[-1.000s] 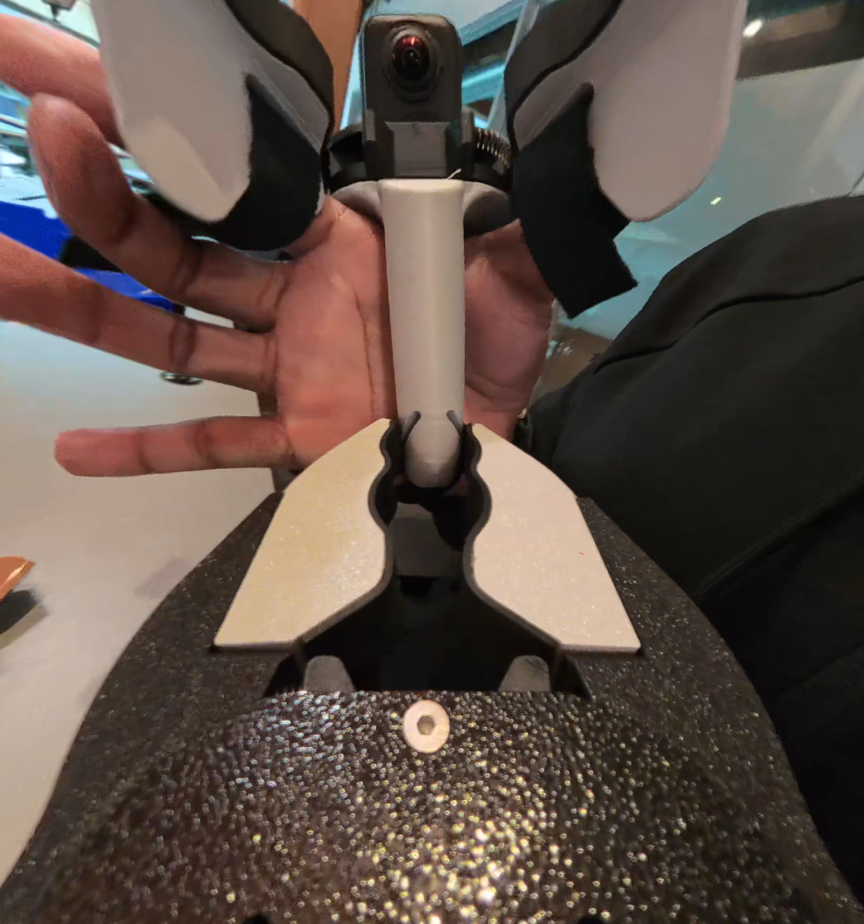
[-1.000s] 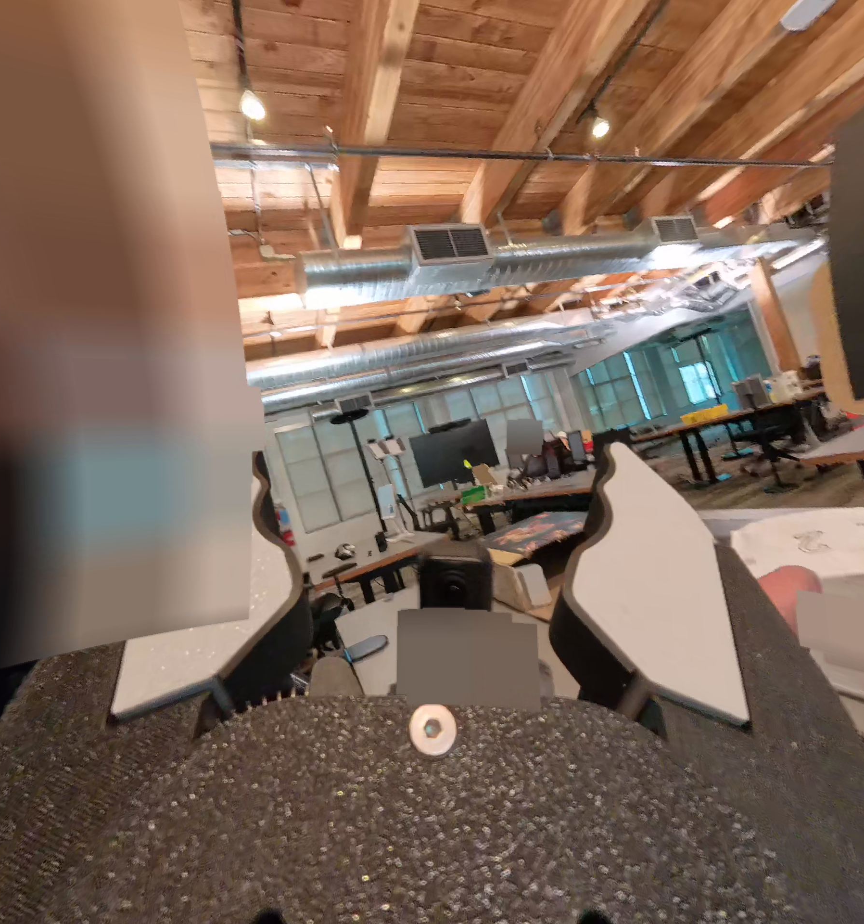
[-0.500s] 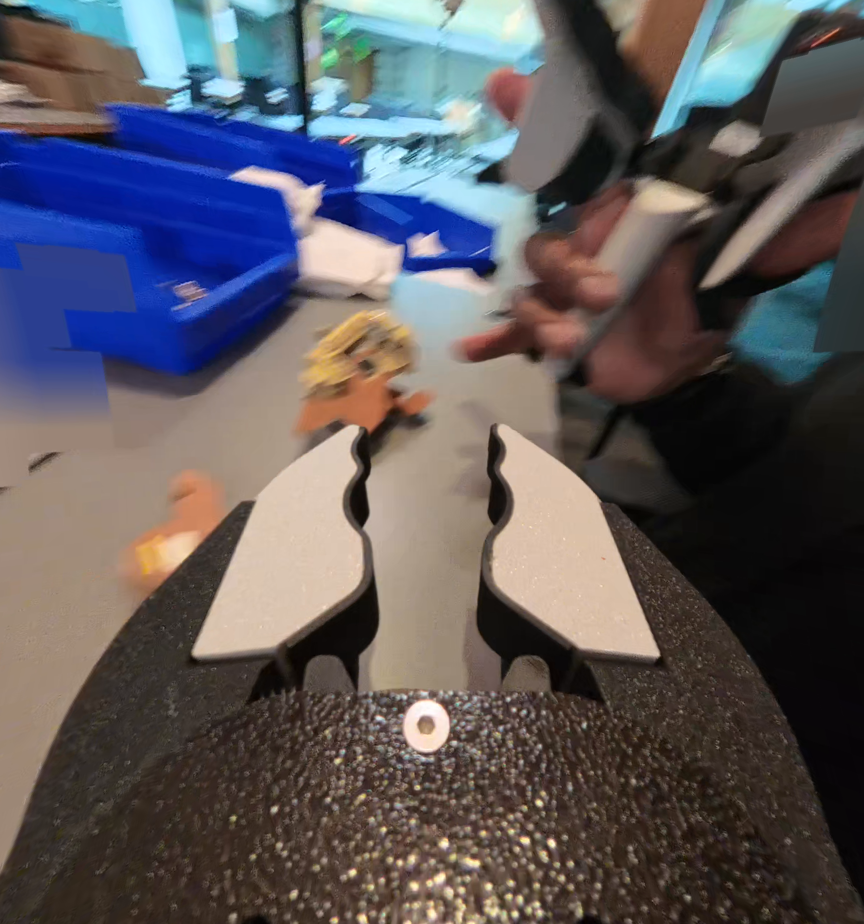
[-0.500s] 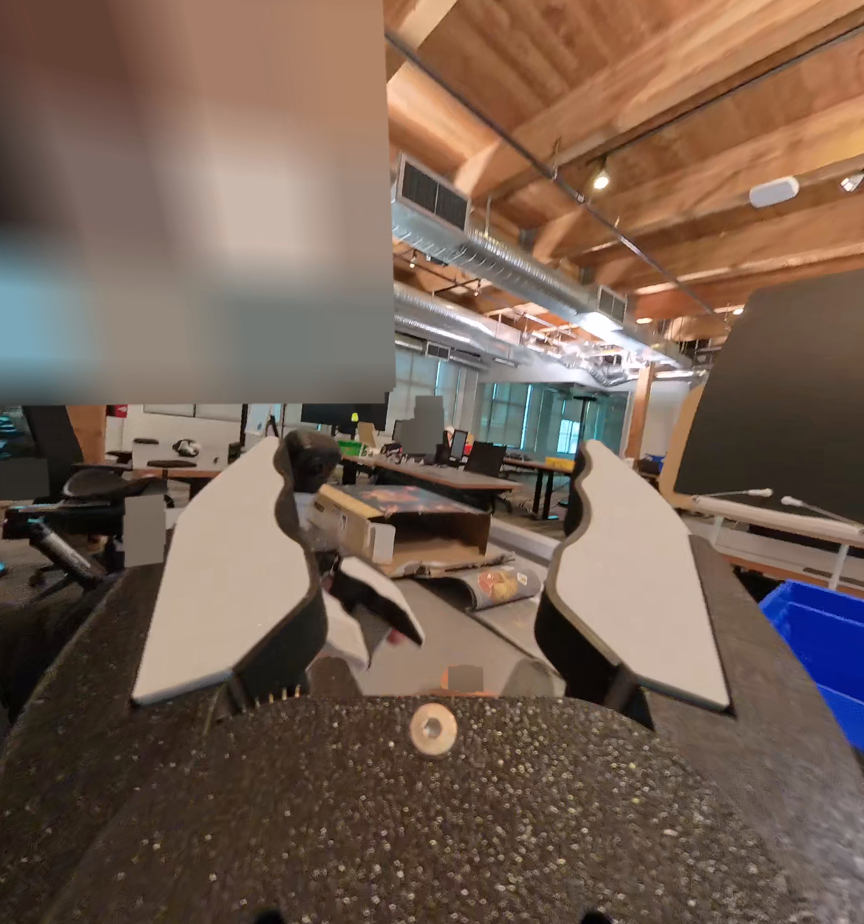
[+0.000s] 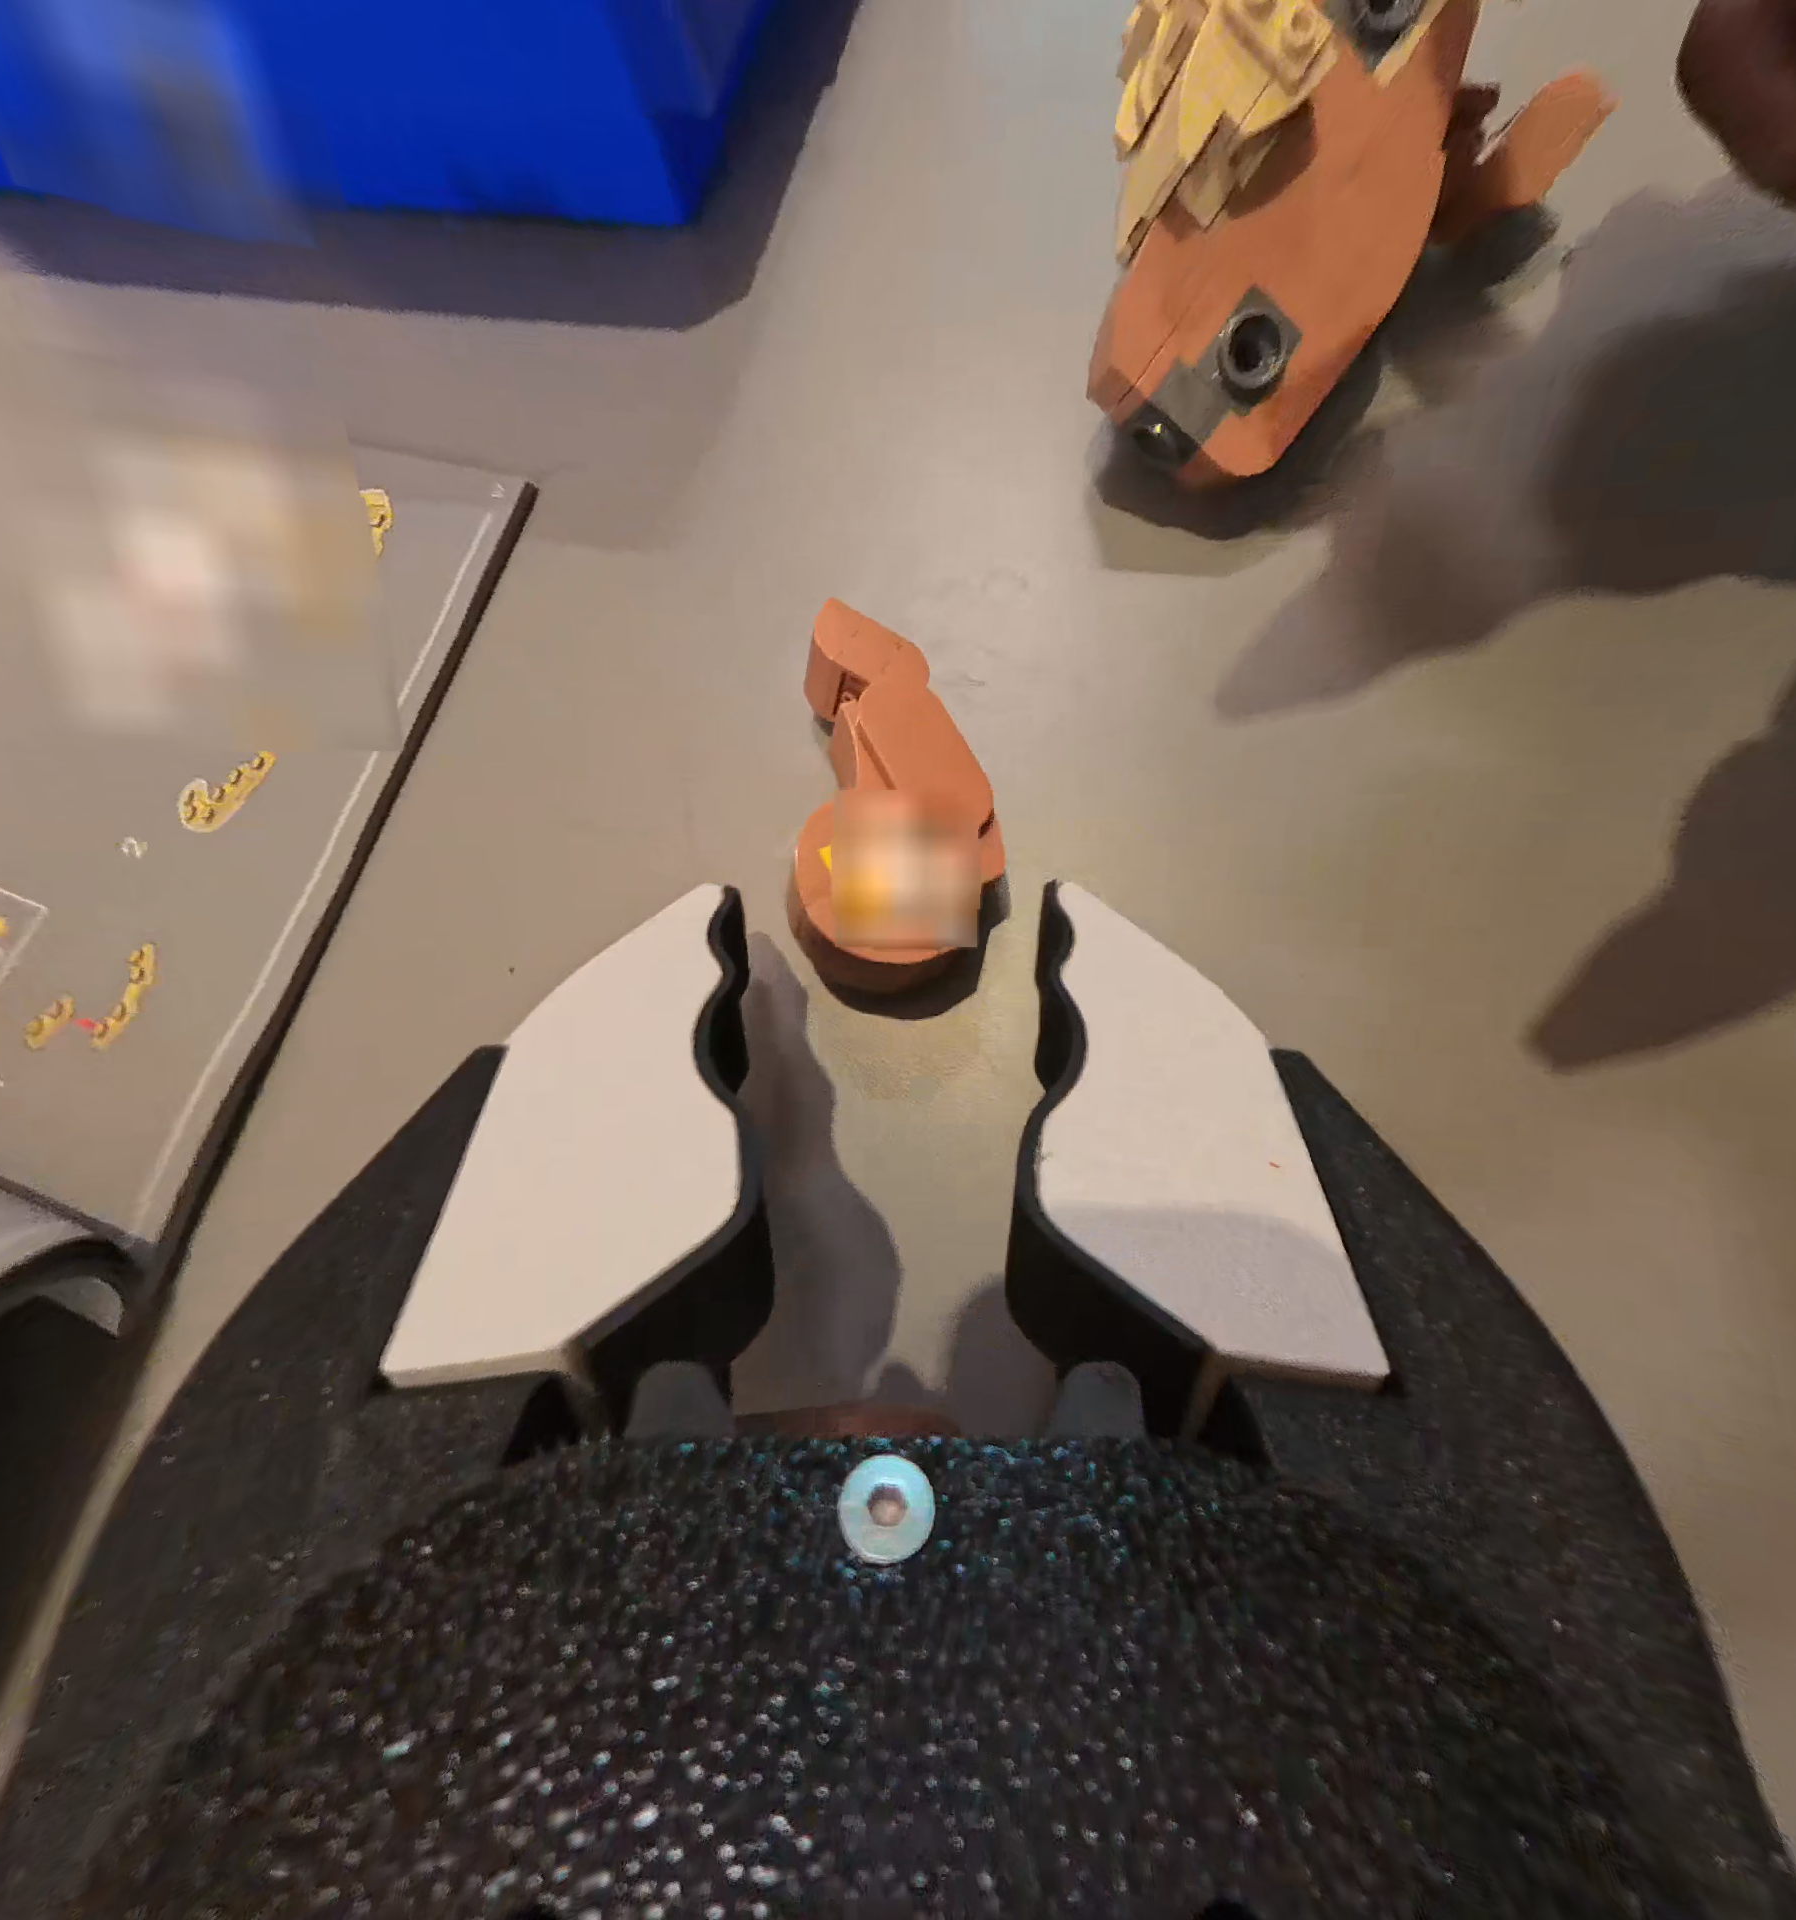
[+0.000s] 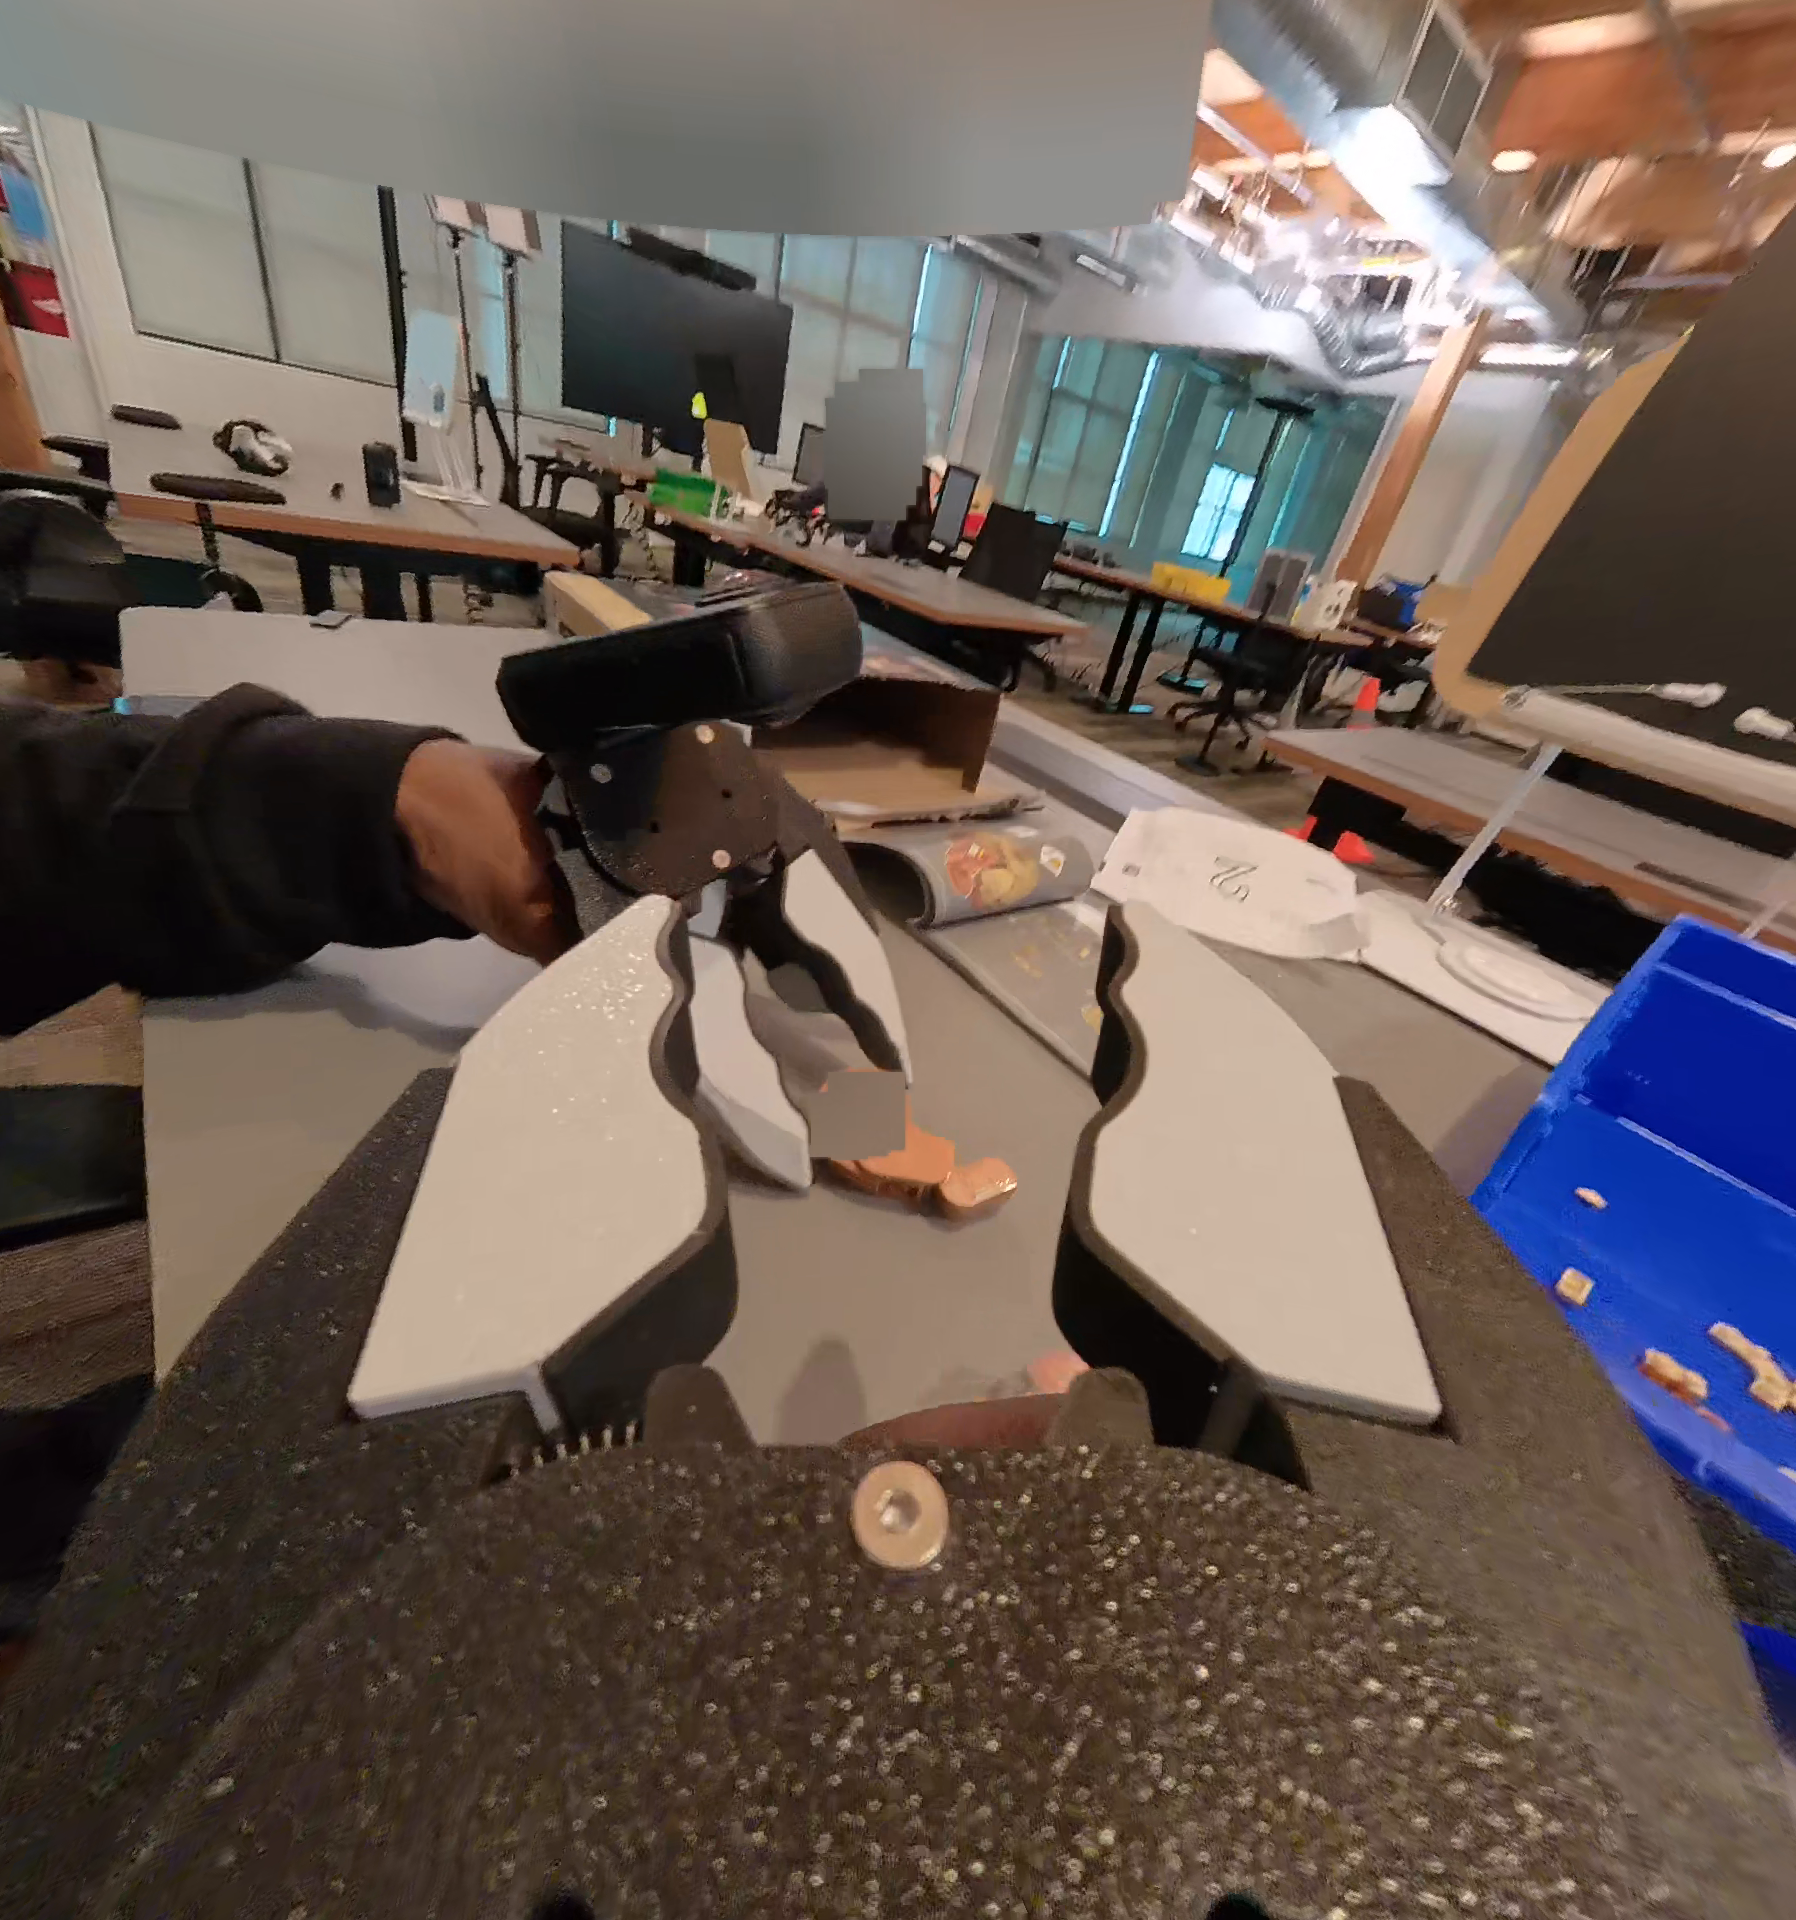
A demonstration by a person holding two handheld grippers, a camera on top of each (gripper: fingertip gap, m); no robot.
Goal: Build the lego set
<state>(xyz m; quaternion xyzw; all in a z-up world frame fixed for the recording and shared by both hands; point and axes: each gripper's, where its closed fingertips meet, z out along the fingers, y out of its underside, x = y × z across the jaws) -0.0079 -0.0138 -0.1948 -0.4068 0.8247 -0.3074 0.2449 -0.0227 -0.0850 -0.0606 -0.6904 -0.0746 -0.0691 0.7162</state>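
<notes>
My left tongs (image 5: 889,914) are spread just short of a brown brick piece (image 5: 899,821) on the desk (image 5: 1289,935); my right tongs (image 6: 889,935) are spread, bare.

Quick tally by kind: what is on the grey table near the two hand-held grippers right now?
Brown brick-built pieces: 2, a small curved one and a large brown-and-tan body
Blue plastic bins: 1
Open grey instruction booklets: 1
Hand-held grippers: 2, left and right, both open
Total: 6
</notes>
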